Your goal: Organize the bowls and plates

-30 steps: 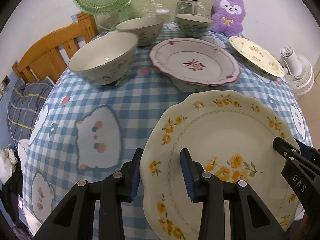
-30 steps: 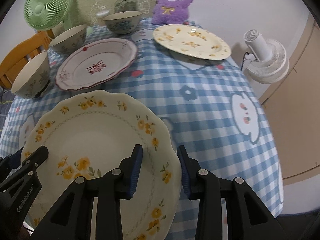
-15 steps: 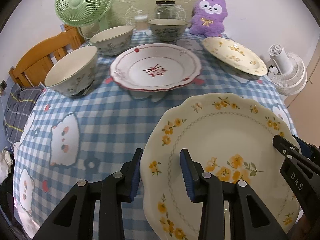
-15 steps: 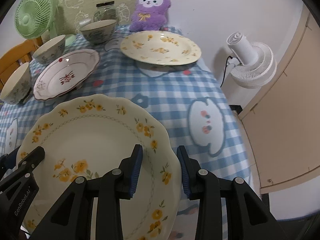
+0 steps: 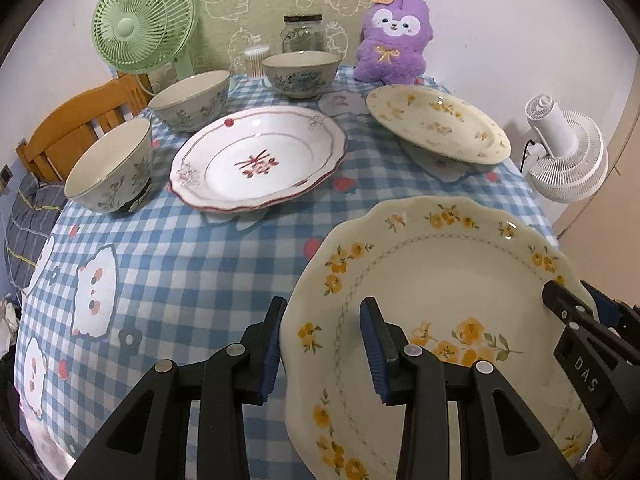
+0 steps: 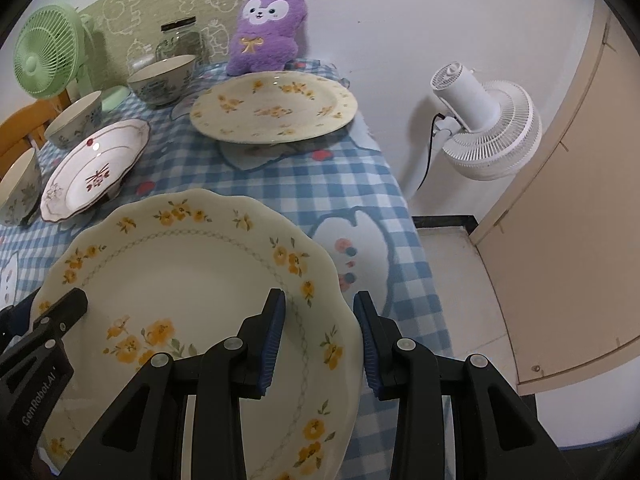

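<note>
A cream plate with yellow flowers [image 5: 440,280] [image 6: 180,280] hangs above the blue checked tablecloth [image 5: 180,280], held from both sides. My left gripper [image 5: 322,308] is shut on its left rim. My right gripper [image 6: 319,300] is shut on its right rim. Each gripper shows at the far edge of the other's view. A matching yellow-flowered plate [image 5: 436,120] [image 6: 272,108] rests at the back right of the table. A white plate with red pattern [image 5: 256,160] [image 6: 94,168] lies in the middle. Three bowls [image 5: 108,164] [image 5: 192,100] [image 5: 300,72] stand along the left and back.
A green fan [image 5: 140,32], a glass jar [image 5: 302,34], a cotton swab pot [image 5: 256,60] and a purple plush toy [image 5: 394,40] line the back. A wooden chair [image 5: 72,128] stands left. A white fan [image 6: 480,128] and a beige panel [image 6: 560,200] are beyond the table's right edge.
Both grippers have carried the held plate rightward across the table. The bowls and the red-patterned plate have slid left in view; the table's right edge and floor now show.
</note>
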The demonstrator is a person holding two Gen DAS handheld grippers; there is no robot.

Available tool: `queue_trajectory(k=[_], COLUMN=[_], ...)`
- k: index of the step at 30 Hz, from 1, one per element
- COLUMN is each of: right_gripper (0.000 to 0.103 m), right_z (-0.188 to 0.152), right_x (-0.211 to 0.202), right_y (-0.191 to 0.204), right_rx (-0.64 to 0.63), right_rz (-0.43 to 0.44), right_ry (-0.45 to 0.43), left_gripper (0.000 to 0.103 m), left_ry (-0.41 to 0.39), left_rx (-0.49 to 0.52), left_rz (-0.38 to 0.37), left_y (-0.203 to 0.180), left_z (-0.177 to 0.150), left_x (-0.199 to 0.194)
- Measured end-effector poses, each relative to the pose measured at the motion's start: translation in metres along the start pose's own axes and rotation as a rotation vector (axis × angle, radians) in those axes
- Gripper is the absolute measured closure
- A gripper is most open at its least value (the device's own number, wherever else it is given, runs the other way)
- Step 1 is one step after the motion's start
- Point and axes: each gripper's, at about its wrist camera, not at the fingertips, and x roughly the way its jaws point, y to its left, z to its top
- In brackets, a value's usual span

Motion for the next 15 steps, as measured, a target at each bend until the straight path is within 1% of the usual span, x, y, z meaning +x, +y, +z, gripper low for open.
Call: queue_trajectory(k=[4,9,12,15], right_gripper=[0.064,0.065,0.064,0.060], right_z=[-0.002,-0.010,-0.016,-0.019], right_x=[0.002,0.009,0.011,0.014], right_y=[-0.008,-0.012,-0.015,-0.015], right_rx=[0.003,0.019,0.056,0.082], right_rz=[0.003,0.020,0.041,0.058], right_ry=[0.001,0.043,0.062,0.086], left_gripper=[0.066,0.065,0.065,0.062], left_ry=[-0.002,0.049,0.048,0.054], left_rx=[0.009,-0.002,0.001,0.024], left_rz=[0.003,0.015,0.016,0.013], left_y=[-0.008,-0.010,-0.010,-0.013], left_z=[-0.002,-0.011,-0.012,-0.012], left_x=[0.003,0.013,0.014,0.014])
